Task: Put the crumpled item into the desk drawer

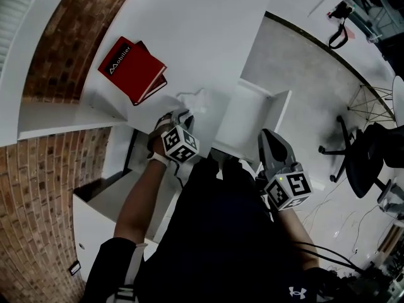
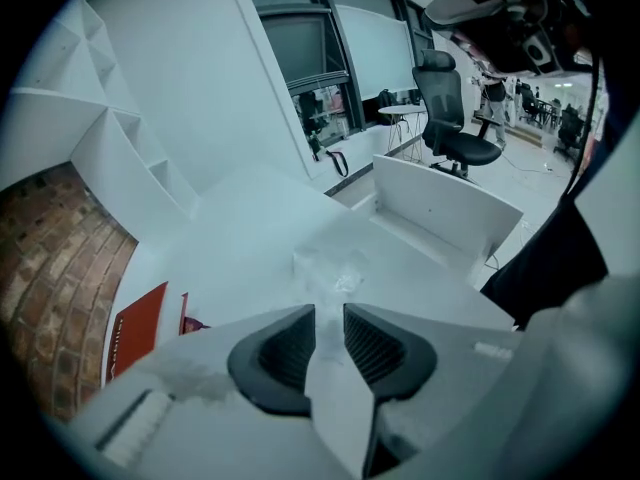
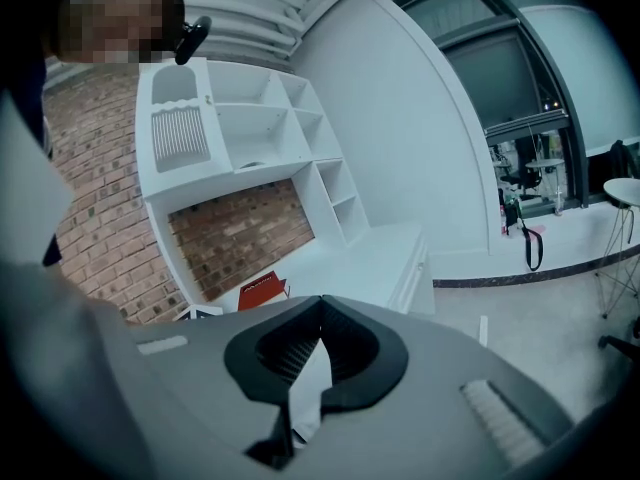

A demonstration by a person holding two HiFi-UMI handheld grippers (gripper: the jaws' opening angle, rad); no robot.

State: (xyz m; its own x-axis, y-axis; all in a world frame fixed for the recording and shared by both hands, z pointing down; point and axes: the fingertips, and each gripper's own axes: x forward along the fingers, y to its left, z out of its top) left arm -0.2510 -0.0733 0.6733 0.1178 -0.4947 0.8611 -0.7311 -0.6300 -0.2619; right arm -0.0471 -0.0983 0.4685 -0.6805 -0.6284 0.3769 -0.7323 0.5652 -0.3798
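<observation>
The crumpled white item (image 1: pixel 197 100) lies on the white desk (image 1: pixel 189 30), near its front edge; in the left gripper view the crumpled item (image 2: pixel 335 268) sits just past my jaw tips. My left gripper (image 1: pixel 181 115) points at it, open by a narrow gap, with the wad at the mouth of that gap (image 2: pixel 329 313). The desk drawer (image 1: pixel 252 115) stands pulled out to the right of the item, and its white front panel (image 2: pixel 450 203) shows. My right gripper (image 1: pixel 270 145) hangs shut and empty near the drawer's front corner; its tips (image 3: pixel 320 303) meet.
Two red books (image 1: pixel 132 68) lie stacked on the desk's left part, seen also as a red book (image 2: pixel 135 328) and red book (image 3: pixel 262 290). Brick wall (image 1: pixel 38 169) and white shelving (image 3: pixel 250 128) stand beside the desk. A black office chair (image 1: pixel 369 160) is on the floor at right.
</observation>
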